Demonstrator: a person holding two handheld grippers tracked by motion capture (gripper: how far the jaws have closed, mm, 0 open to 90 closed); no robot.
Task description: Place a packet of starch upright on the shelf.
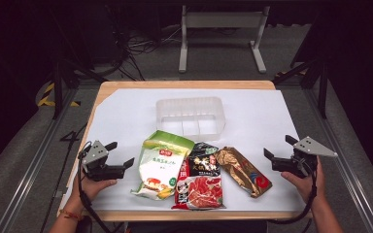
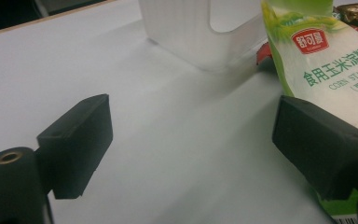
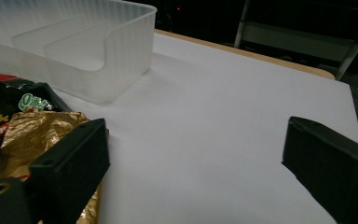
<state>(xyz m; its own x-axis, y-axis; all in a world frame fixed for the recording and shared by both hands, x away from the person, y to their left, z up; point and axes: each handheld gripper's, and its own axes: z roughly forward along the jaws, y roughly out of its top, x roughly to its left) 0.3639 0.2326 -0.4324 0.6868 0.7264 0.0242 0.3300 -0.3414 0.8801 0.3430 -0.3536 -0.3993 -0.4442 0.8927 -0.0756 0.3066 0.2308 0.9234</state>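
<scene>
Both grippers gape empty: left gripper [image 1: 115, 154] just left of the starch bag [image 1: 161, 165], right gripper [image 1: 278, 147] right of the gold packet [image 1: 244, 171]

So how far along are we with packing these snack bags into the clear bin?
Nothing is packed yet: the clear bin sits empty. Both grippers, left and right, are open and hold nothing. The corn starch bag, red-black packet and gold packet remain on the table.

The green-white starch bag [image 1: 161, 164] lies flat just right of the left claw [image 1: 119, 154]. The gold pouch [image 1: 244, 170] lies flat, slanted, left of the right claw [image 1: 278, 146]
</scene>
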